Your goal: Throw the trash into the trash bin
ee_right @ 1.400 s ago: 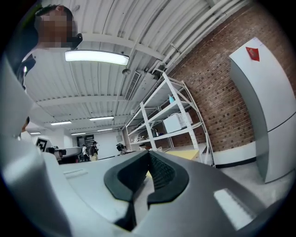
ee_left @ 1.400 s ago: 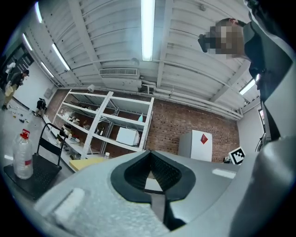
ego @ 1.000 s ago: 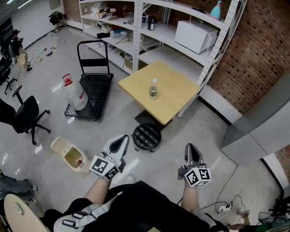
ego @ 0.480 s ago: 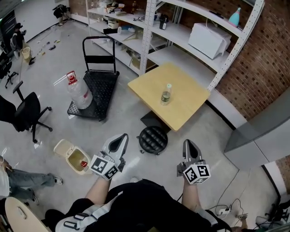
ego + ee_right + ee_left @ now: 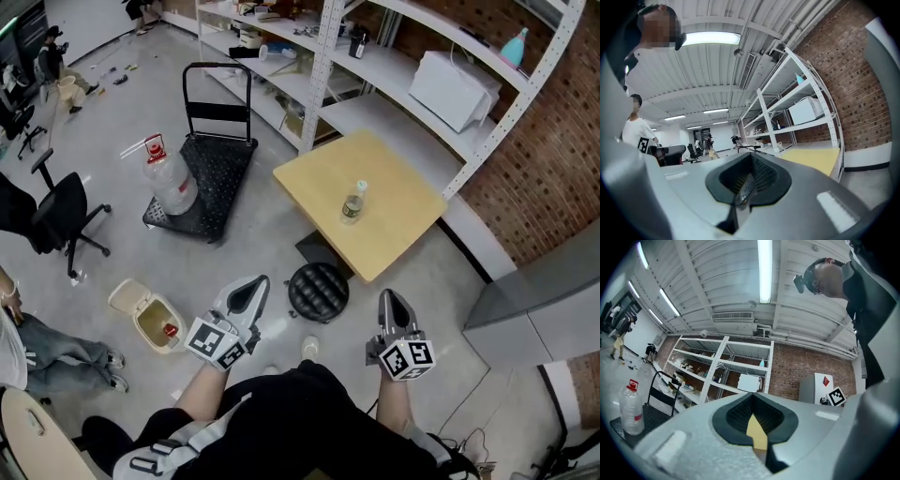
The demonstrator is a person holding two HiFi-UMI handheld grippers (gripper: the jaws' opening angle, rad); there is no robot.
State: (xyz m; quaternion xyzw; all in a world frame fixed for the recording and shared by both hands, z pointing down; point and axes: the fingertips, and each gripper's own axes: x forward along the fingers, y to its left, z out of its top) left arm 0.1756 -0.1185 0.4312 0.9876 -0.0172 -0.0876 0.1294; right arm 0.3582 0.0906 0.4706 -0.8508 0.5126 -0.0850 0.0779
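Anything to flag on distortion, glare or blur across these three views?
Head view: evenly lit and sharp, the bottle on the yellow table crisp, shelf uprights leaning from the wide lens. Left gripper view: heavy fisheye, dark corners, ceiling tube blown out. Right gripper view: same fisheye and vignette, ceiling lamp glaring.

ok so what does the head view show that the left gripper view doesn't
Head view only: the beige plastic trash bin, lid open, on the floor; the small clear plastic bottle standing on the square yellow table; the round black stool.
Left gripper view only: the long ceiling strip light and the person's head wearing the camera.
Both: the large clear water jug with a red cap, the black platform trolley, and the white microwave on the white shelving.
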